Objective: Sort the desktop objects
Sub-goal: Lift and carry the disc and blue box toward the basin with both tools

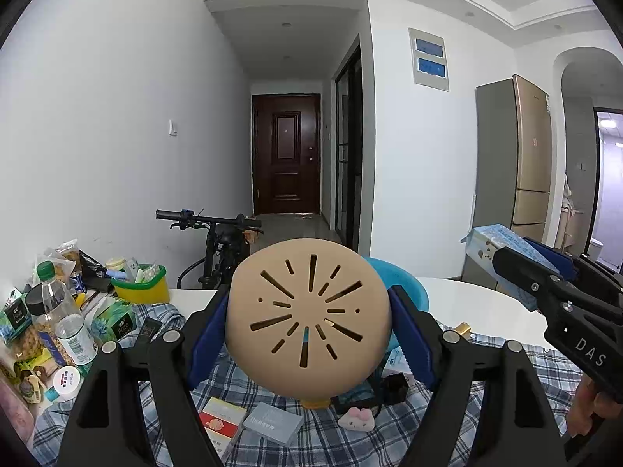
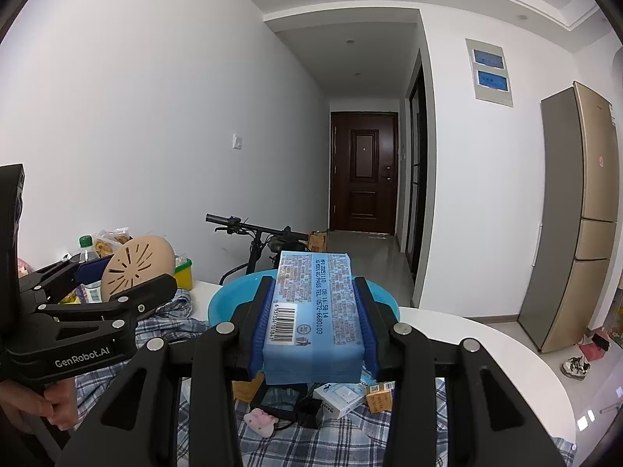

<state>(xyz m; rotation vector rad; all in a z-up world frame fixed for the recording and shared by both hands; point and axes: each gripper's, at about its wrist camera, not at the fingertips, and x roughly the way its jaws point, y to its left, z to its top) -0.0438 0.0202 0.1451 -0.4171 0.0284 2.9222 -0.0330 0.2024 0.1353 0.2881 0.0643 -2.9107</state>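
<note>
A: We have the left gripper [image 1: 309, 325] clamped on the round tan plastic lid with radiating slots [image 1: 308, 319]; both blue pads press its rim at 9 and 3 o'clock, and it hangs clear above the blue-and-white checked cloth [image 1: 319, 439].

B: And the right gripper [image 2: 314, 311] is clenched on the pale blue rectangular tissue pack with a barcode [image 2: 313, 311], held lengthwise between the 2 fingers, also lifted off the table.

A: From the left view, that pack sits at 3 o'clock, well apart from the lid. Open air lies between them.

B: Below the pack, at 6 o'clock, we see a small white box [image 2: 340, 399], an orange packet [image 2: 379, 397] and a pink plush toy [image 2: 261, 420] on the cloth. The shallow blue plastic basin [image 2: 222, 303] sits just behind the pack, at 12 o'clock.

A: The crowded side is at 9 o'clock in our left view: clear plastic bottles [image 1: 66, 323], snack bags and a yellow tub with a green rim [image 1: 142, 286], packed to the table's left edge.

B: The round white table [image 2: 506, 354] is bare from 2 to 4 o'clock, its curved edge dropping to the floor there.

A: Past the far edge, a black bicycle's handlebar [image 1: 206, 220] stands near the wall; the hallway behind is open to the dark brown door [image 1: 286, 153].
</note>
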